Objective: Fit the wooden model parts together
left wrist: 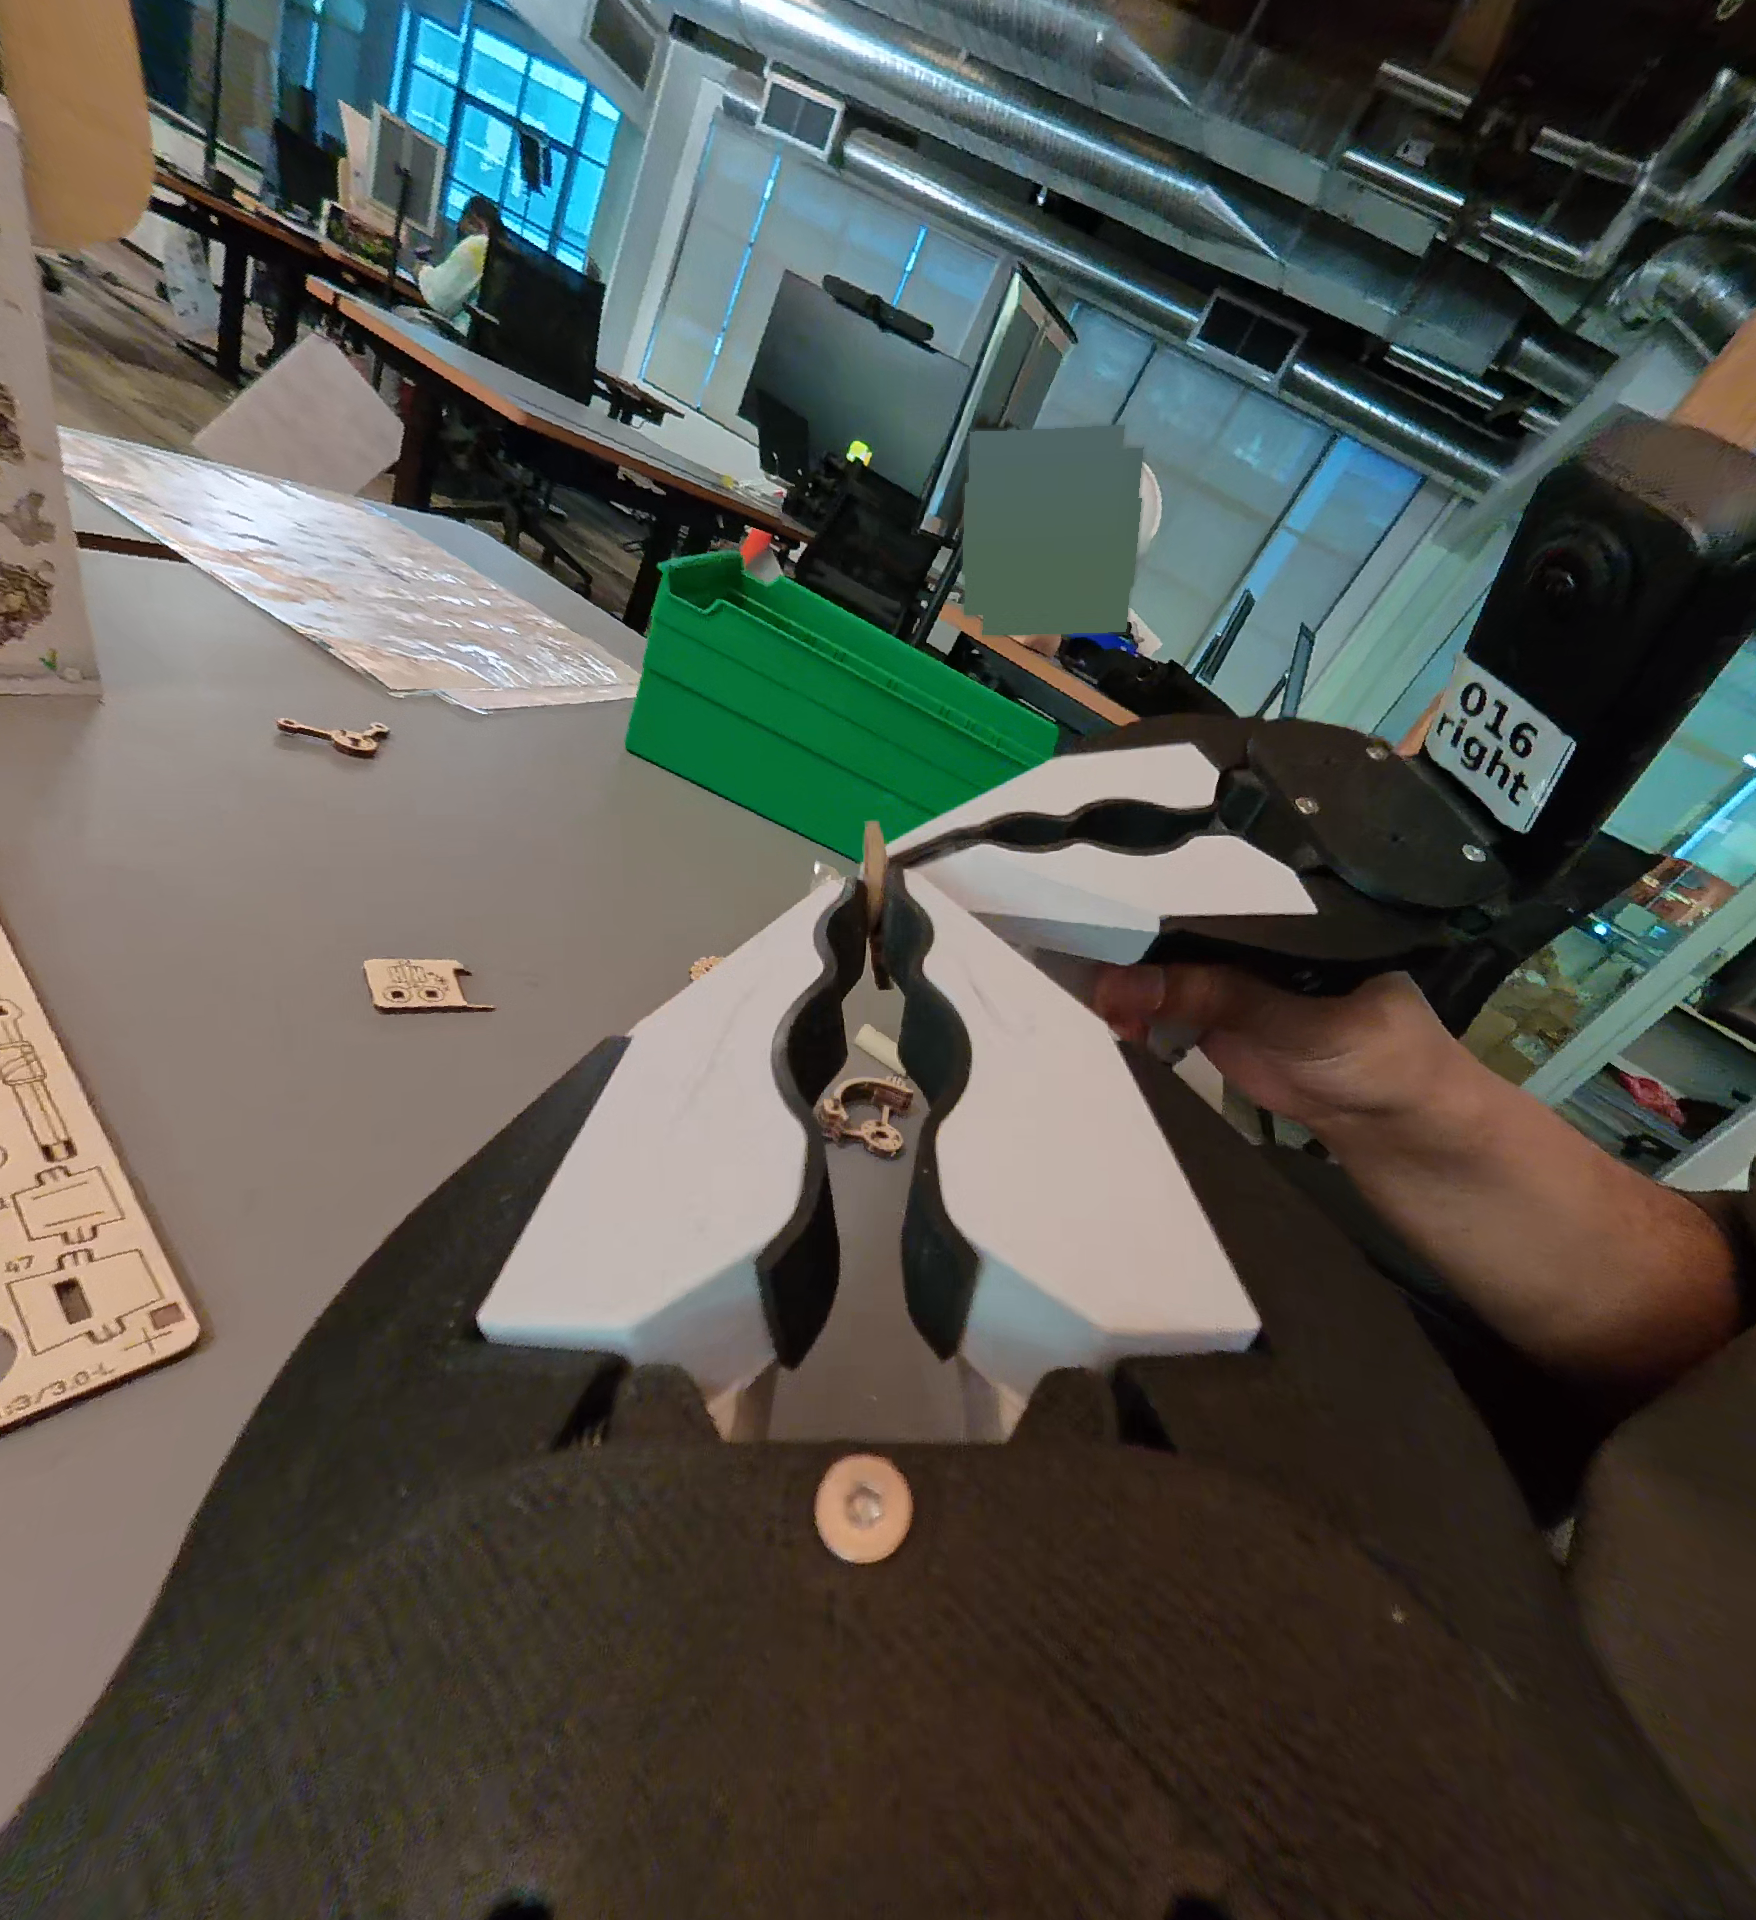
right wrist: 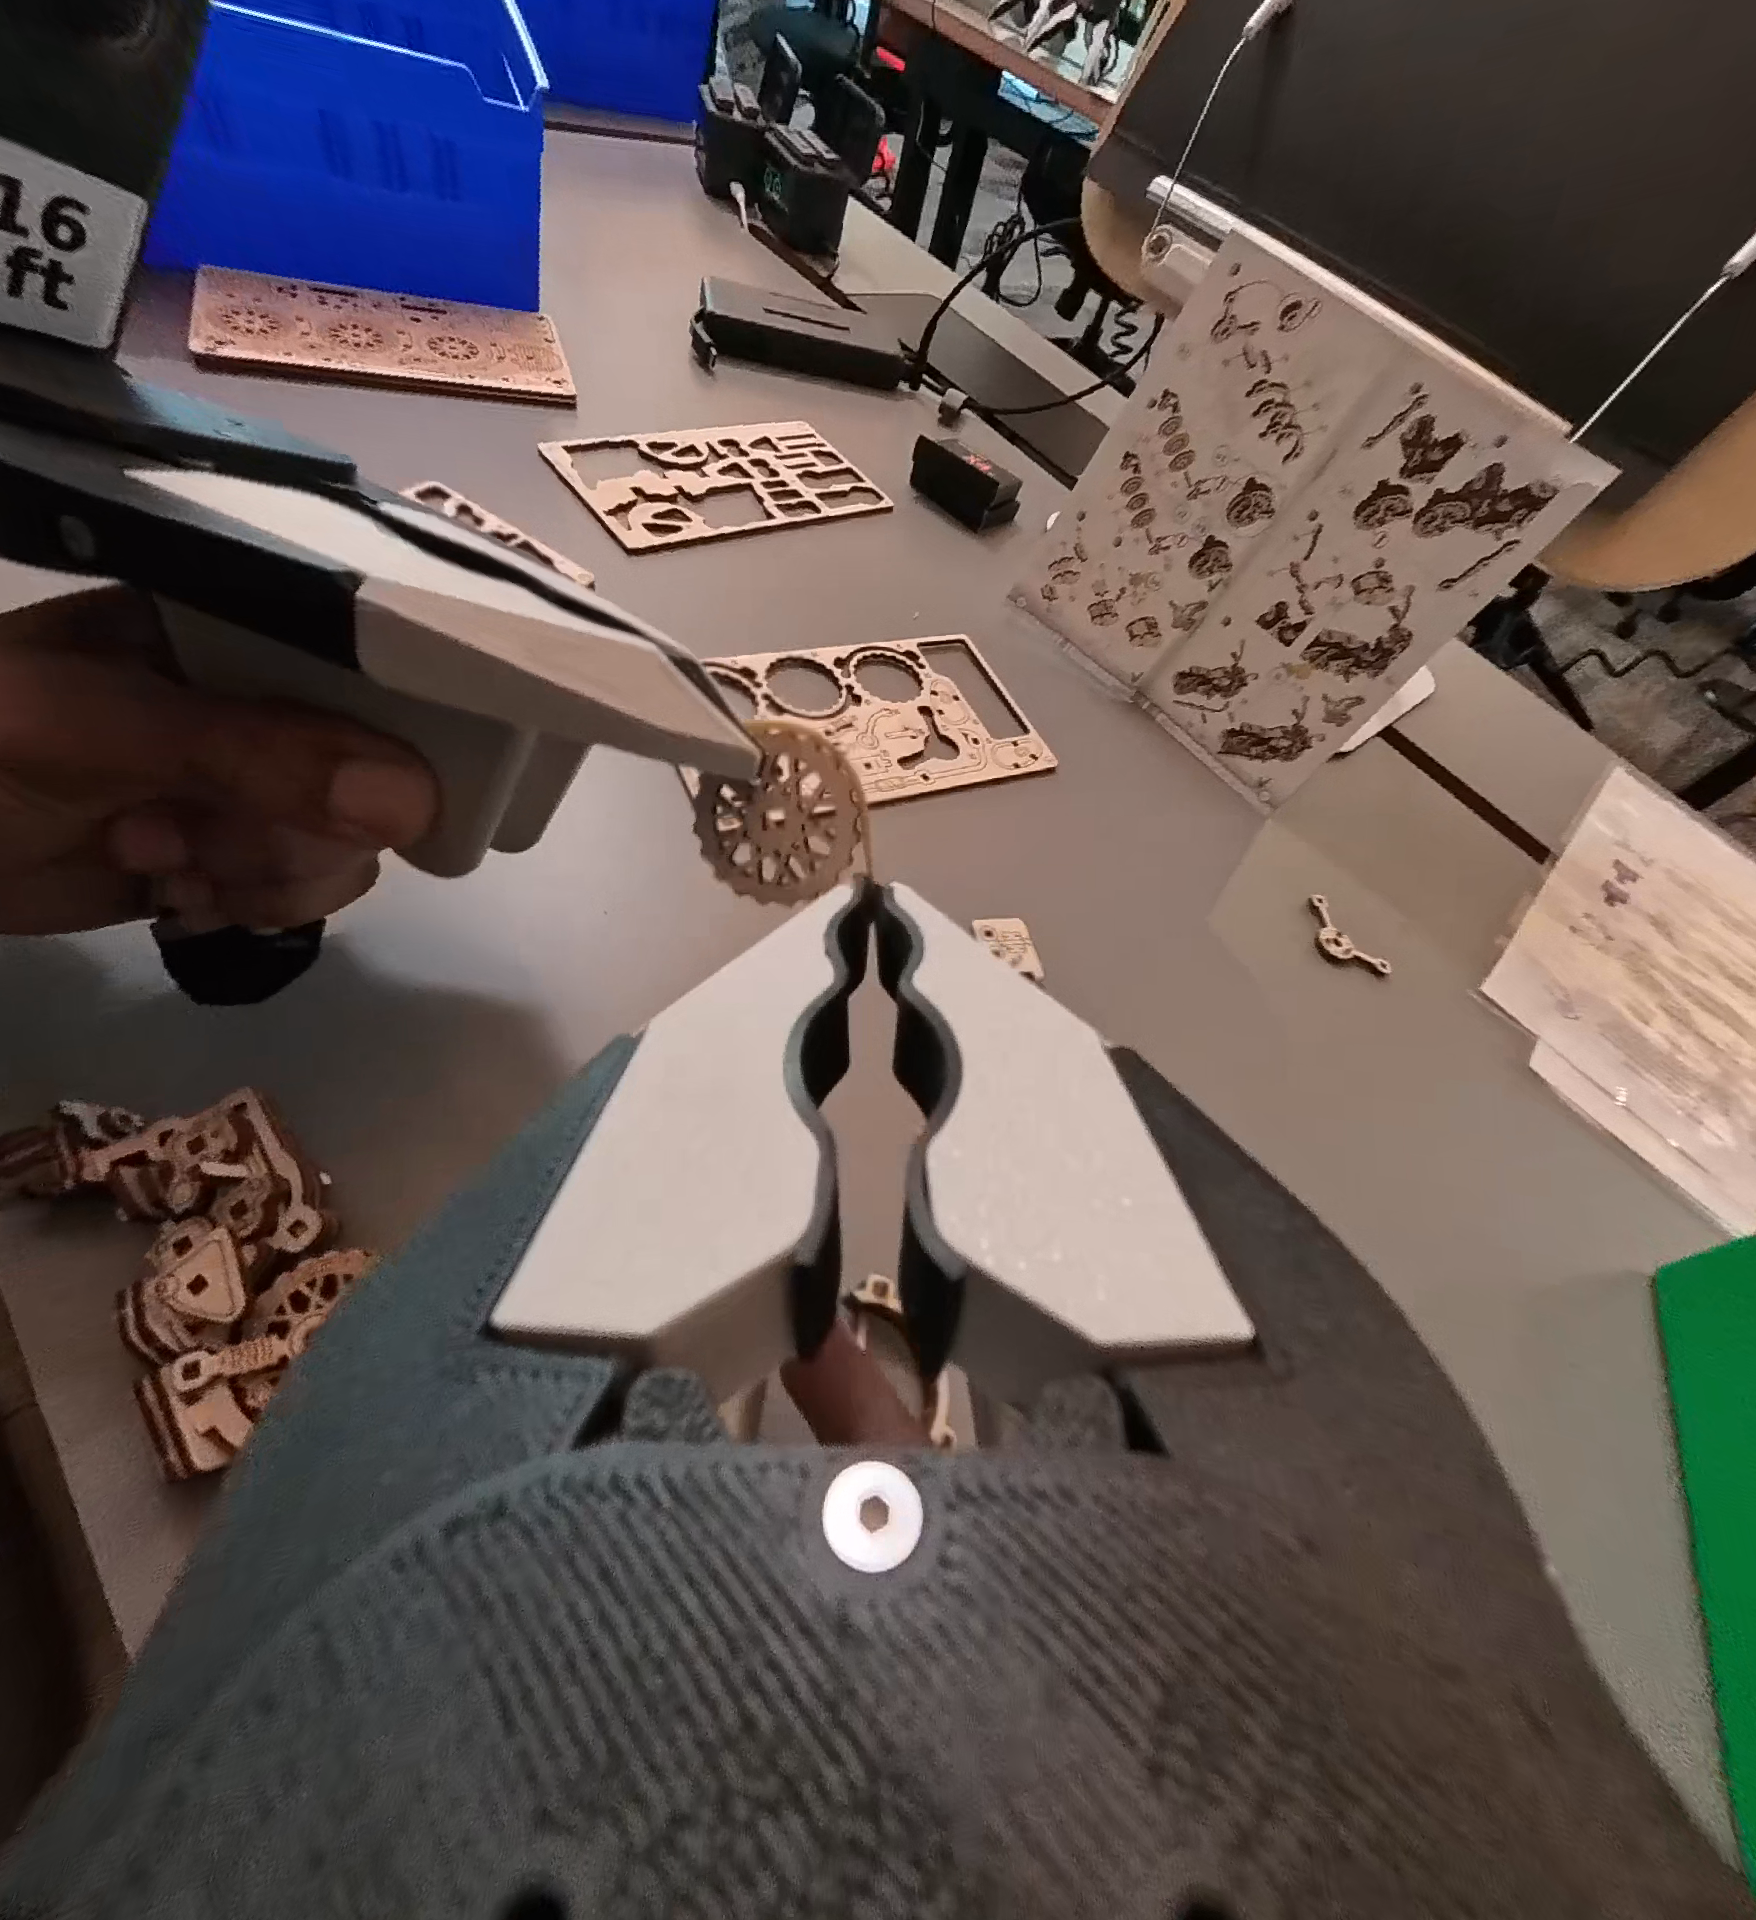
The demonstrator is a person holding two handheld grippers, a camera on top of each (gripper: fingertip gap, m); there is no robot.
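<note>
The round, spoked wooden gear wheel (right wrist: 782,814) hangs above the grey table (right wrist: 1113,935), pinched at its upper rim by the left gripper (right wrist: 749,756). The right gripper (right wrist: 872,896), fingers clenched together, touches its lower edge.

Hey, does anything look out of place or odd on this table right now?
Nothing stands out. Both tools pinch the wooden gear in mid-air, and loose parts, like the small flat piece, lie flat on the table.
</note>
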